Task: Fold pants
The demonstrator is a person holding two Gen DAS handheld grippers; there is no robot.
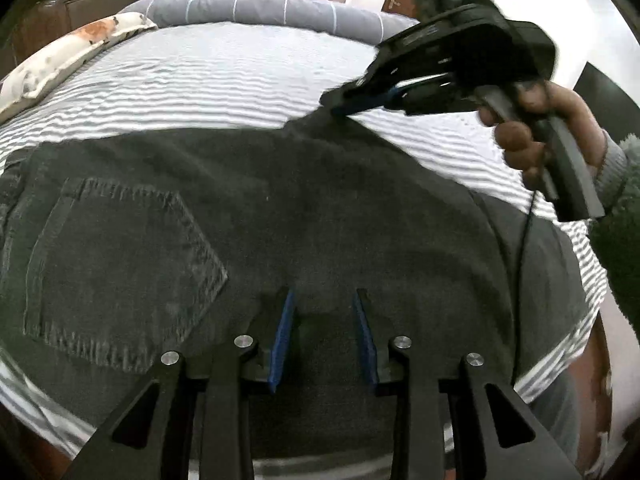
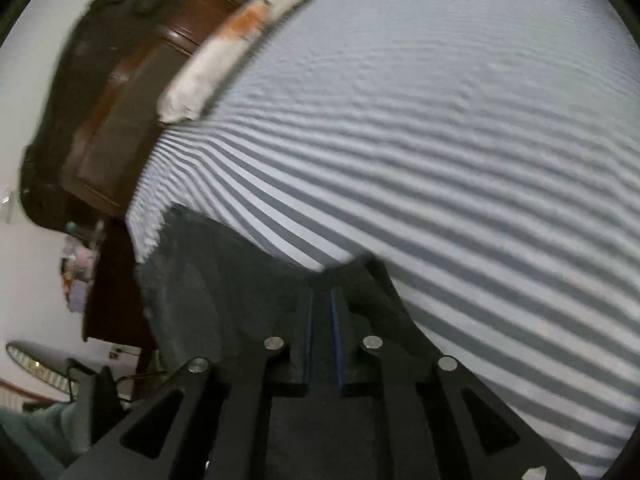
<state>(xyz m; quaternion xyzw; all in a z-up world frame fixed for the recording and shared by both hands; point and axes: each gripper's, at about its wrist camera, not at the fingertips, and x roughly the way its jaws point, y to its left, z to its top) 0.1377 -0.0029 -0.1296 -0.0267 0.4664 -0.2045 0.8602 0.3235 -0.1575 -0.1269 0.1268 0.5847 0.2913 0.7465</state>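
Dark grey jeans [image 1: 280, 200] lie spread on a striped bed, back pocket [image 1: 120, 272] at the left. My left gripper [image 1: 324, 294] is low over the near part of them, its blue pads a little apart with a bunch of the fabric between. A hand [image 1: 552, 120] holds my right gripper [image 1: 340, 104] at the jeans' far edge, where it is shut on the cloth and pulls it up into a peak. The right wrist view shows that gripper [image 2: 321, 292] with its pads nearly together on dark fabric [image 2: 208, 280], which hangs off to the left.
The grey and white striped sheet [image 1: 200, 80] stretches beyond the jeans. A white and orange pillow [image 1: 72, 52] lies along the far left edge, with a grey bolster [image 1: 260, 8] across the head. Dark wooden furniture [image 2: 120, 100] stands beside the bed. A black cable [image 1: 524, 260] hangs from the right gripper.
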